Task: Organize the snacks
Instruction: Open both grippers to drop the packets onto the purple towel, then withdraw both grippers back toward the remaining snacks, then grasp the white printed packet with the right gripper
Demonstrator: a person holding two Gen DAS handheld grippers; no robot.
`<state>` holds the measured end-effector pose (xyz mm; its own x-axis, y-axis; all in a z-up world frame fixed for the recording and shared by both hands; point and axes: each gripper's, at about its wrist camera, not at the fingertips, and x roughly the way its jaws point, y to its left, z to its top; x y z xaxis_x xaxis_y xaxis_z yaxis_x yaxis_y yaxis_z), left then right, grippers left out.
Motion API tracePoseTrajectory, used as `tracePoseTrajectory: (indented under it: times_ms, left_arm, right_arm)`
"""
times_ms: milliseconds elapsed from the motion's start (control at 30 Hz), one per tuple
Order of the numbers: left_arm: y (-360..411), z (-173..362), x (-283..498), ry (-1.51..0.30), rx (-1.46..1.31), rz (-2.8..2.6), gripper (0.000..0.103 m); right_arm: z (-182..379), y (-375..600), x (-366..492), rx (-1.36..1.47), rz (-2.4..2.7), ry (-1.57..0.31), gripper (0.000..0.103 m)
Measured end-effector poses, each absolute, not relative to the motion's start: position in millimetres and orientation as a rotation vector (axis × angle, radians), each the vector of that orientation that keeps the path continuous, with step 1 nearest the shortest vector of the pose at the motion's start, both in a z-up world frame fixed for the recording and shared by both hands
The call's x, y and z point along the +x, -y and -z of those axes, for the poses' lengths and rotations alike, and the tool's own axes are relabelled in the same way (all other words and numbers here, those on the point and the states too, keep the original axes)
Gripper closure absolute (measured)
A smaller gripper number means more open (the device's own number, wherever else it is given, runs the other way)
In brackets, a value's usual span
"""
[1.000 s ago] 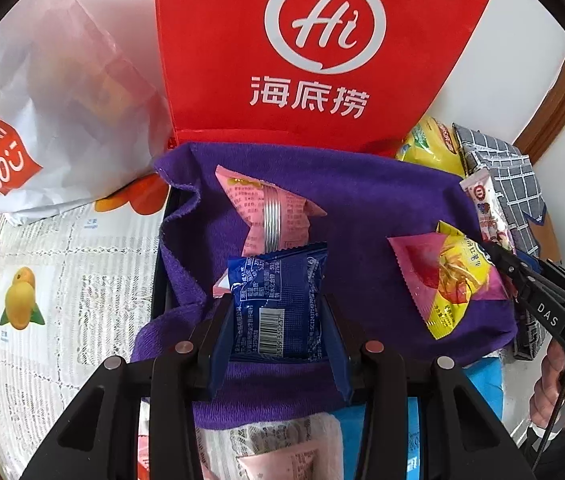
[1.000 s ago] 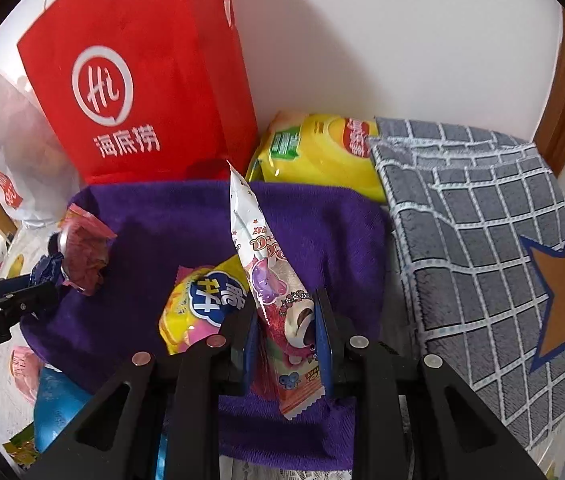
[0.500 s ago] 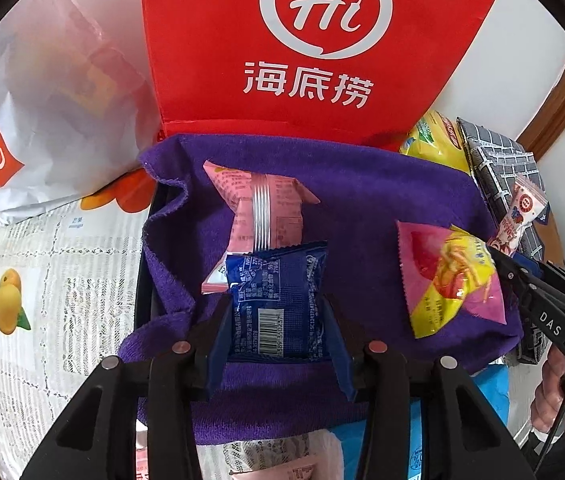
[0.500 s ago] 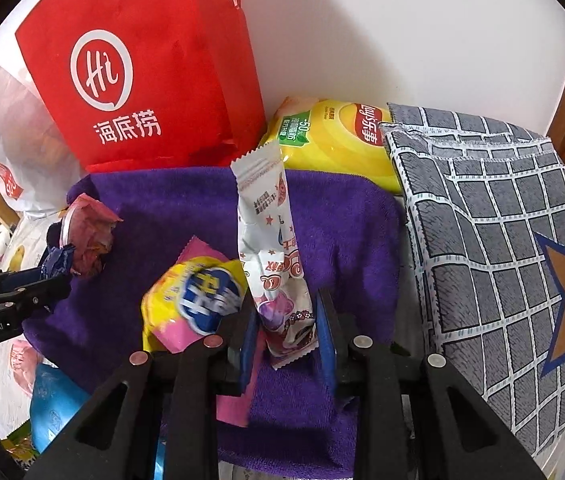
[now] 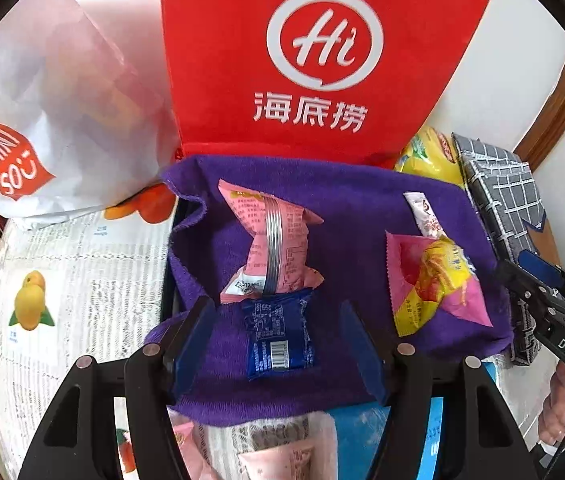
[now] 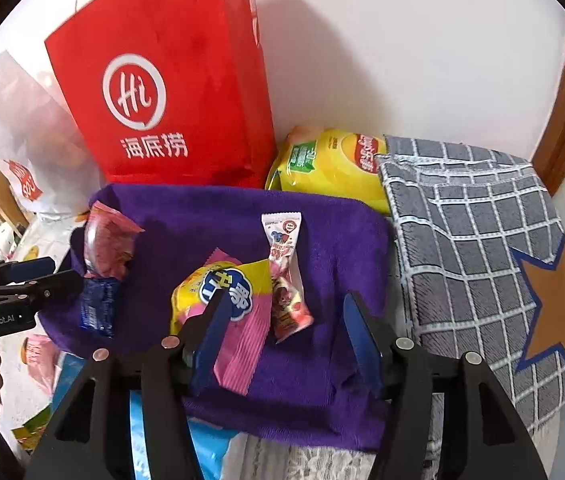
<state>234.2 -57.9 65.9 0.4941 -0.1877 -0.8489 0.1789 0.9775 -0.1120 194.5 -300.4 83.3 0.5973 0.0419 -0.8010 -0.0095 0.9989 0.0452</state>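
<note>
Left wrist view: left tool (image 5: 278, 348) released, jaws just opened, blue packet (image 5: 278, 336) loose between them on purple towel (image 5: 362, 196), lower centre, light, crinkly, slippery—pinch a sealed end; right wrist view: right tool (image 6: 284, 332) likewise just opened, white-pink stick packet (image 6: 286, 276) lying mid-frame, free.

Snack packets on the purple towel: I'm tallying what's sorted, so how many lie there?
4. Pink packet at back left, blue packet just in front of it, yellow-pink packet at right, white stick packet beside it. More could hide under these.
</note>
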Motion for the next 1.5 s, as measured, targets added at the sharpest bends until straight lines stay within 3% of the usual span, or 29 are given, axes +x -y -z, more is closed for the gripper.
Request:
tracePoseTrajectory:
  times_ms: [533,1133,1500]
  left_arm:
    - [35.1,-118.8,134.5,-0.921,0.008,0.178,0.039]
    - [-7.7,-120.6,-7.3,-0.882,-0.035,0.178,0.039]
    - [-15.4,-98.4,-52.4,-0.89,-0.028,0.171,0.039]
  right_arm:
    - [-122.6,285.1,72.7,0.039,0.05,-0.885,0.045]
    - [-87.2,246.1,-85.7,0.06,-0.005,-0.937,0.039]
    - [-44.3,220.0,-134.8,0.058,-0.102,-0.985,0.029]
